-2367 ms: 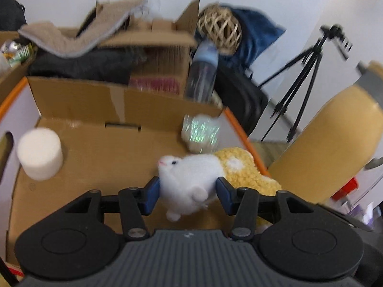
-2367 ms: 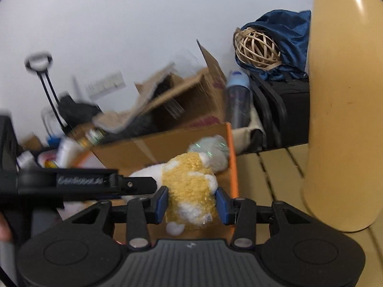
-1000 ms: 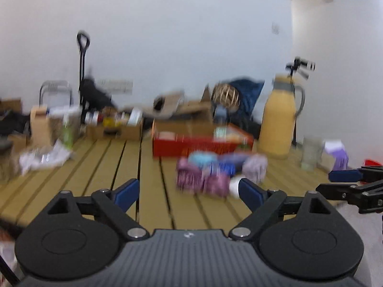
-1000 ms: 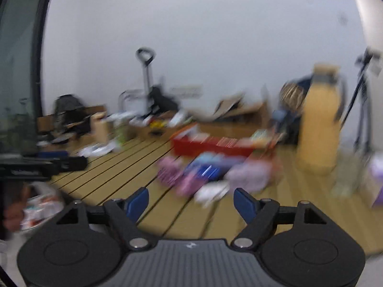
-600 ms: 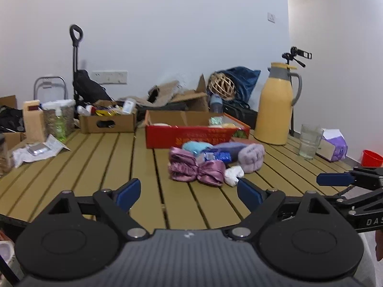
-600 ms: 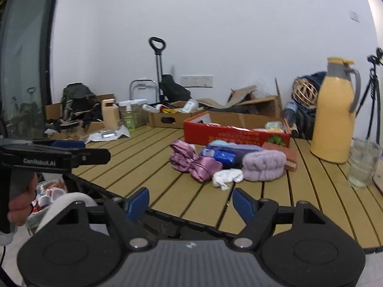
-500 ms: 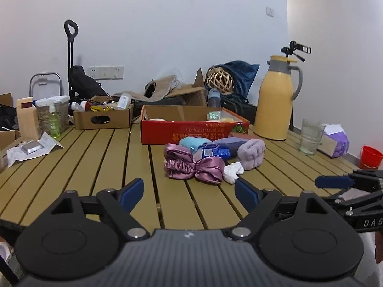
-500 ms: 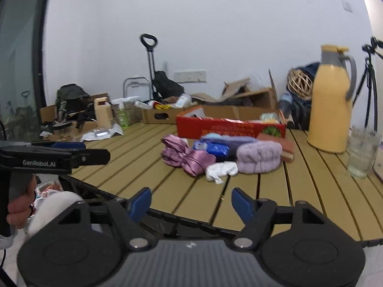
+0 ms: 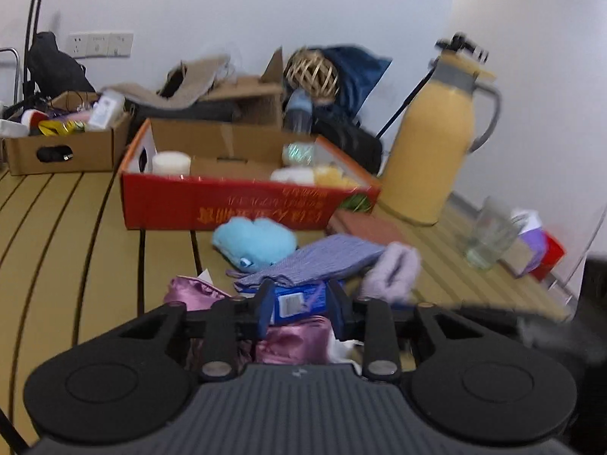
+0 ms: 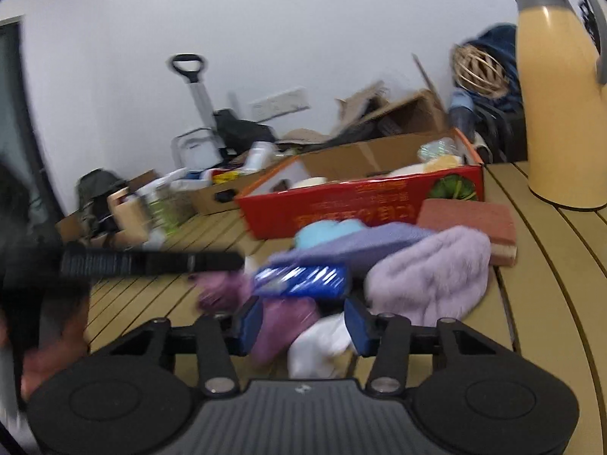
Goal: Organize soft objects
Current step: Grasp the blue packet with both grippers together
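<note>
Straddling the blue packet [image 9: 298, 300], the left gripper [image 9: 299, 313] is standing narrowed beside it, contact unclear, while the right gripper [image 10: 303, 320] is hanging half open over the white cloth [image 10: 320, 345], both having closed in on the soft pile lying before the red box [image 9: 242, 204] on the slatted table [image 9: 76, 227].

Setting: makeshift data-recording room, part office, part storeroom. Evidence: bare white wall [image 9: 227, 7] with sockets [image 9: 100, 44]; slatted wooden surface [image 9: 76, 227] crowded with open cardboard boxes [image 9: 64, 151] of odds and ends; camera tripod [image 9: 461, 43] behind a yellow thermos jug [image 9: 432, 151]; folding hand trolley [image 10: 199, 94] and bags [image 10: 98, 185] against the wall; dark backpack [image 9: 356, 144] topped by a wicker ball [image 9: 313, 72].
</note>
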A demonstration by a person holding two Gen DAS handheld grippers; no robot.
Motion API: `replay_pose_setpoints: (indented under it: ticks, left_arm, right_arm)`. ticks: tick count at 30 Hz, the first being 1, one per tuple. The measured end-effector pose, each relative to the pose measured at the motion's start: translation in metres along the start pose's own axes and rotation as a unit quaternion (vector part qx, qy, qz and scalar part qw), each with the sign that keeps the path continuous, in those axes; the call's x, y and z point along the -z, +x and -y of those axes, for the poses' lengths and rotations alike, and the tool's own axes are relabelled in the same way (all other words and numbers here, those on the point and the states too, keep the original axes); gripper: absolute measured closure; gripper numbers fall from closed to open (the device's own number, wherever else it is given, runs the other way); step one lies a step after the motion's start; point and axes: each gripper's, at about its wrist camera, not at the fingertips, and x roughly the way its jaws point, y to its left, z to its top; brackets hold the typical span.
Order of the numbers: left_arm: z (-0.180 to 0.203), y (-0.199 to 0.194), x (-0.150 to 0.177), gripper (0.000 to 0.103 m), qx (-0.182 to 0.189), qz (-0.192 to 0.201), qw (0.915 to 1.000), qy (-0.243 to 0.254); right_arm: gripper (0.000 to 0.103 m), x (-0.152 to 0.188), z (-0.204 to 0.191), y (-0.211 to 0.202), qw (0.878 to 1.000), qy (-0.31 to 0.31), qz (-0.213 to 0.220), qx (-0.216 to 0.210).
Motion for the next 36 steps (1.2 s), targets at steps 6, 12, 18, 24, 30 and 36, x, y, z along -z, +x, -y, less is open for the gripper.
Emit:
replay_pose_setpoints:
  ticks: [6,12,18,24,30,36]
  left_arm:
    - [-0.028,0.028,0.014,0.072,0.029,0.001,0.9988,-0.040]
    - [-0.043,0.035,0.015,0.045,0.074,0.004,0.9926,-0.095]
    - [-0.058,0.031,0.015,0.034,0.128,0.000,0.9789,-0.159]
    - [-0.056,0.020,0.015,0.028,0.154,0.011,0.9751,-0.159]
    - [-0.061,0.025,0.018,0.070,0.123,-0.006,0.9745,-0.188]
    - [-0.057,0.006,0.006,0.077,0.120,0.011,0.9719,-0.202]
  right_arm:
    - [0.059,-0.018,0.010,0.052,1.000,0.007,-0.026,0.003]
    - [0.067,-0.018,0.028,0.062,0.995,0.089,-0.017,-0.044]
    - [0.076,-0.012,0.035,0.059,0.992,0.111,-0.015,-0.061]
    - [0.077,-0.004,0.033,0.045,0.991,0.108,-0.024,-0.079]
    - [0.077,0.010,0.034,0.031,0.991,0.116,-0.011,-0.073]
    - [0.080,-0.003,0.021,0.003,0.992,0.096,0.036,-0.072]
